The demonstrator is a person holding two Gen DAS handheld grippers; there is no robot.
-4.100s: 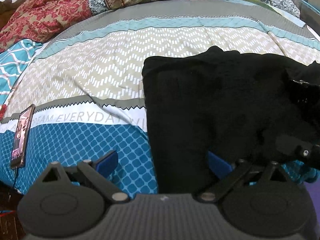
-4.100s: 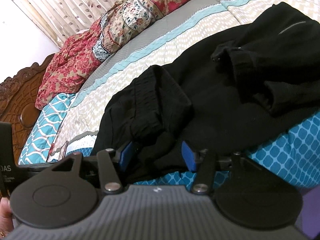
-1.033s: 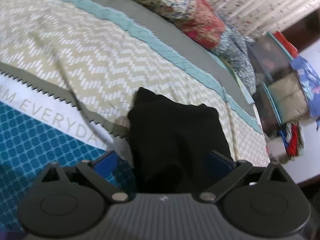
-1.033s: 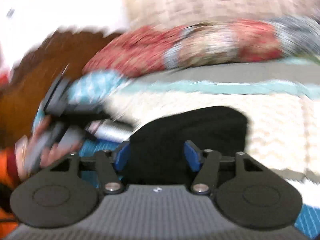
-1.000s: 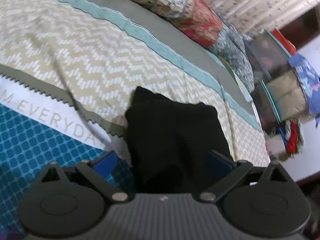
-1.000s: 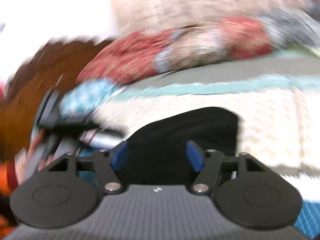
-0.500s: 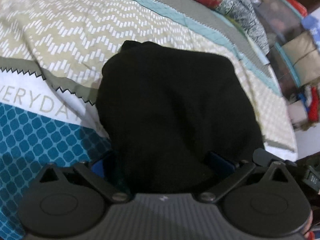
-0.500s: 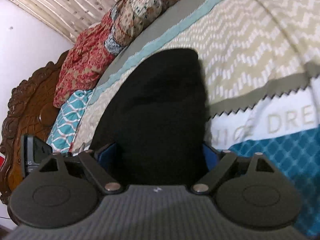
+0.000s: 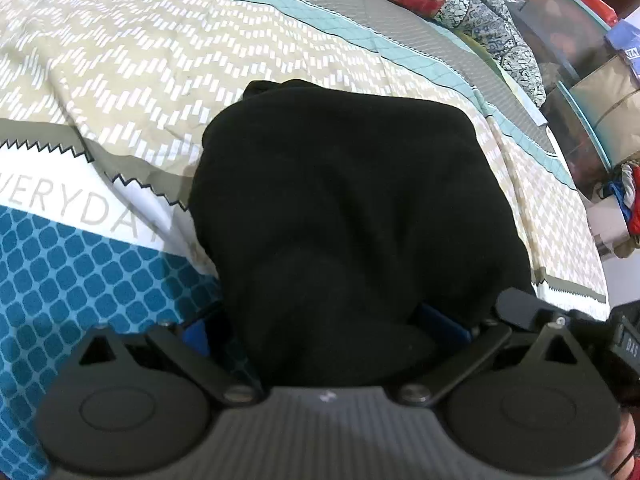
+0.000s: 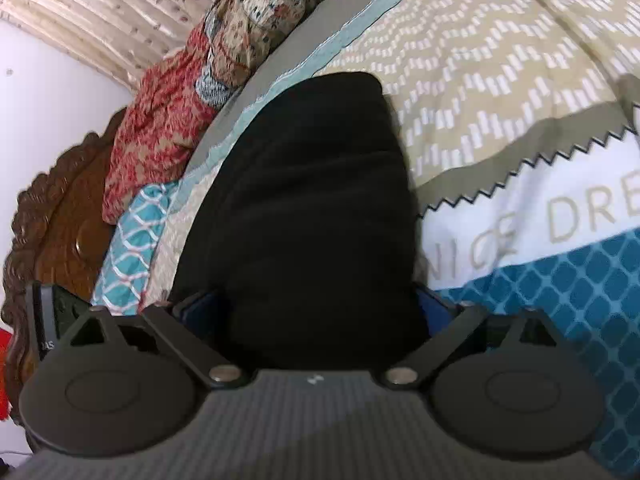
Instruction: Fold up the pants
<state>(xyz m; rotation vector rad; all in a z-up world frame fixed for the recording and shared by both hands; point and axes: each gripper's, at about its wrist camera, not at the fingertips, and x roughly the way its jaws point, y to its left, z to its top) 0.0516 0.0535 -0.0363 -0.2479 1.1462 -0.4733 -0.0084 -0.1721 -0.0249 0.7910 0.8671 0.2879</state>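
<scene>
The black pants (image 9: 348,208) lie folded into a thick bundle on the patterned bedspread (image 9: 200,52). My left gripper (image 9: 324,328) has its jaws spread wide around the near end of the bundle, the blue fingertips (image 9: 444,322) at its sides. In the right wrist view the same pants (image 10: 312,208) fill the middle, and my right gripper (image 10: 316,308) straddles their near end with jaws spread wide. Whether either gripper presses the cloth is hidden. The other gripper's body (image 9: 616,340) shows at the right edge of the left wrist view.
Floral pillows (image 10: 224,60) lie along the far side of the bed, next to a carved wooden headboard (image 10: 52,220). Shelves with boxes and clothes (image 9: 592,60) stand past the bed's right side. The bedspread (image 10: 540,100) spreads around the pants.
Both grippers have dropped and moved in over the pants, which now fill more of each view. The right gripper's jaws have spread wider than a second ago.
</scene>
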